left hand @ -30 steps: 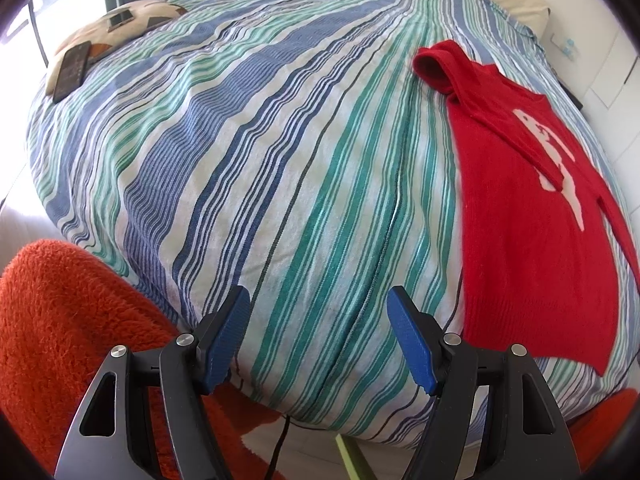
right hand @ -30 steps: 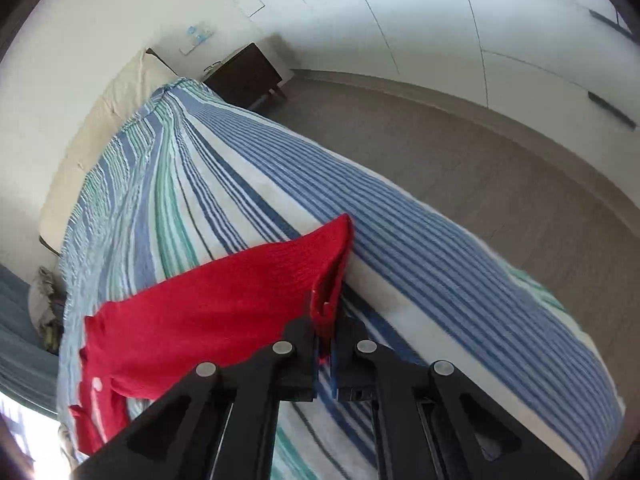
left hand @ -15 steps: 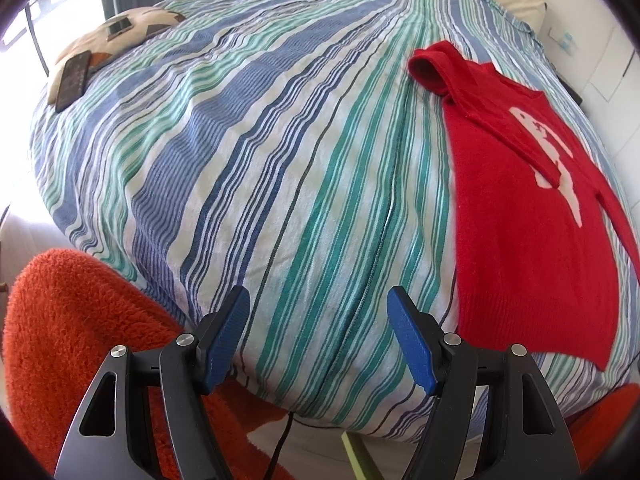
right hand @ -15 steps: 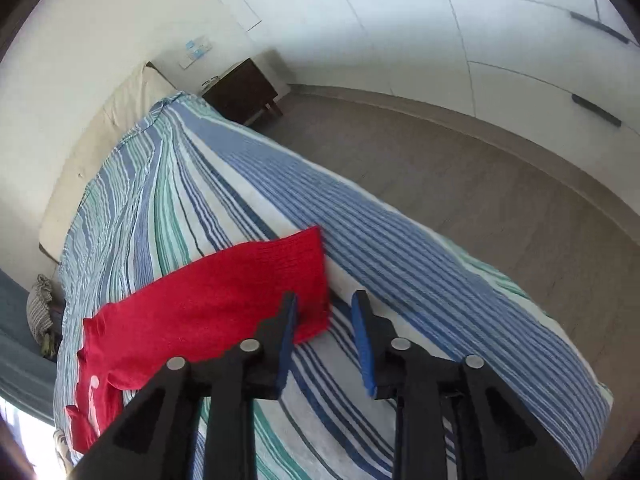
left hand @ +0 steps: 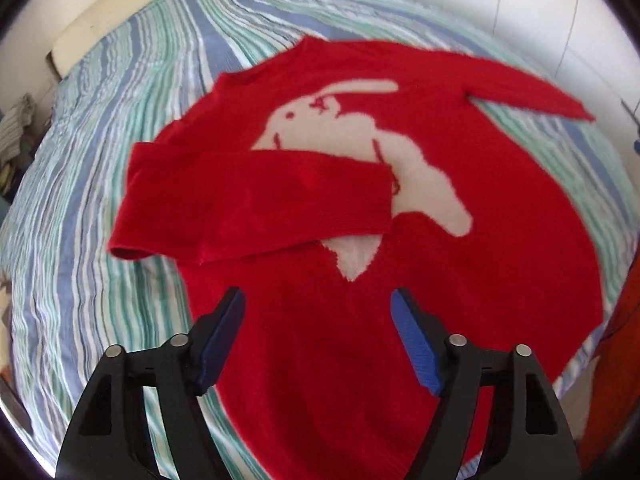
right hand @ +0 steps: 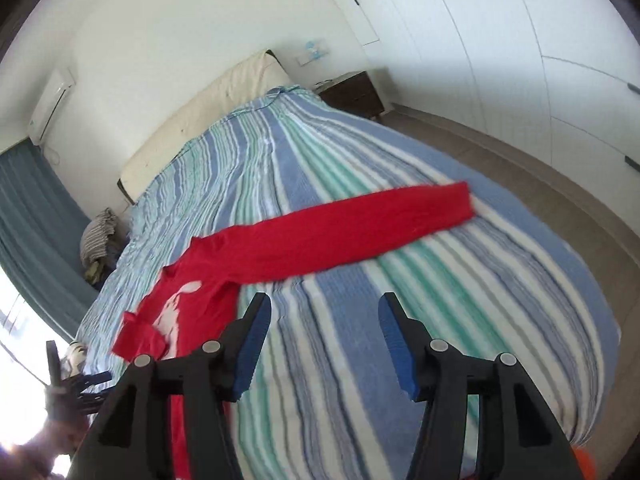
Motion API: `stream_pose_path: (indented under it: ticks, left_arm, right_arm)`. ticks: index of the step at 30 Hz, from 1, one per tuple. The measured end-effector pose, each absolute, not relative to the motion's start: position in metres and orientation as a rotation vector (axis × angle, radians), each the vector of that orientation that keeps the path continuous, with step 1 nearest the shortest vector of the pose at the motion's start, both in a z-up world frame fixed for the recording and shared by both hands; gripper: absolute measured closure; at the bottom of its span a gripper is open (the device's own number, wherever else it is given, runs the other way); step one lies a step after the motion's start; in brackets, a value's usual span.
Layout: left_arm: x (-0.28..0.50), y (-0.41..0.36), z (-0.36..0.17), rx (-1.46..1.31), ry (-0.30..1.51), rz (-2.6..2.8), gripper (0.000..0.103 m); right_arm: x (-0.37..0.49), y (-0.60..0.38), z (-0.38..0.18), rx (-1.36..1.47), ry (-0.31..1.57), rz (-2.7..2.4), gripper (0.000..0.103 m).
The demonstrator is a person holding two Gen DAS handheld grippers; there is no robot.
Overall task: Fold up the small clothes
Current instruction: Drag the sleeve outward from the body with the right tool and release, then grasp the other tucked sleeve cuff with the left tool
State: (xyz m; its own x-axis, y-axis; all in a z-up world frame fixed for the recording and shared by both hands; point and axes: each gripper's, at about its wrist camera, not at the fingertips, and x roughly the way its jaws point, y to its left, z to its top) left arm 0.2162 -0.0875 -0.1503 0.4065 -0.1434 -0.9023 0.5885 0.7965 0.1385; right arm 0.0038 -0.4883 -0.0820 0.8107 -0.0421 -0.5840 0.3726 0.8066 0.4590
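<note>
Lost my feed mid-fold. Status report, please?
Left hand-held gripper closing slightly, empty; right hand-held gripper opening, empty. Red knit sweater with white rabbit flat on striped bedspread, one sleeve folded across, other stretched out. Nothing in the way.

A striped bedspread [right hand: 328, 184] in blue, green and white stretches ahead of the jaws and under them. Past its far end a cream headboard [right hand: 208, 108] stands against the white wall [right hand: 168, 20]. Ahead and right of the jaws a dark nightstand [right hand: 354, 94] sits on the wooden floor [right hand: 540, 184]. Far to the left hang a blue curtain [right hand: 36, 216] and an air conditioner [right hand: 52, 100], with a pile of clothes [right hand: 98, 236] just beside the bedspread.
</note>
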Motion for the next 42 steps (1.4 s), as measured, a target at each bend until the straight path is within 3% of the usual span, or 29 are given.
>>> stream_pose_path:
  ticks: [3,6,15,19,26,29,33,37,39,42]
  left_arm:
    - [0.226,-0.108,-0.175,0.569,1.076,-0.519,0.036]
    - [0.237,-0.109,-0.173,0.451,1.064,-0.499,0.036]
    - [0.188,-0.093,-0.149,0.333,1.035,-0.367,0.036]
    - [0.137,-0.077,-0.083,0.171,0.999,-0.457,0.034]
    - [0.089,-0.098,0.081,-0.039,0.758,-0.659,0.01]
    - [0.093,-0.106,0.112,-0.025,0.679,-0.655,0.008]
    - [0.114,-0.102,0.082,0.101,0.678,-0.592,0.007]
    - [0.15,-0.099,-0.017,0.379,0.778,-0.48,0.008]
    - [0.163,-0.103,-0.066,0.537,0.845,-0.461,0.021]
    - [0.17,-0.123,-0.12,0.786,0.845,-0.498,0.025]
  right_arm:
    - [-0.013,-0.461,-0.108,0.668,0.62,-0.222,0.047]
    - [-0.012,-0.455,-0.123,0.752,0.658,-0.171,0.047]
    - [0.003,-0.439,-0.116,0.635,0.676,-0.149,0.047]
    - [0.003,-0.426,-0.093,0.507,0.633,-0.137,0.047]
    - [-0.007,-0.405,-0.057,0.342,0.531,-0.156,0.042]
    - [-0.014,-0.4,-0.058,0.333,0.525,-0.16,0.042]
    - [-0.02,-0.399,-0.066,0.318,0.55,-0.177,0.042]
    - [-0.018,-0.405,-0.071,0.326,0.561,-0.19,0.042]
    - [-0.016,-0.407,-0.075,0.33,0.575,-0.186,0.042]
    - [-0.012,-0.409,-0.08,0.345,0.592,-0.185,0.042]
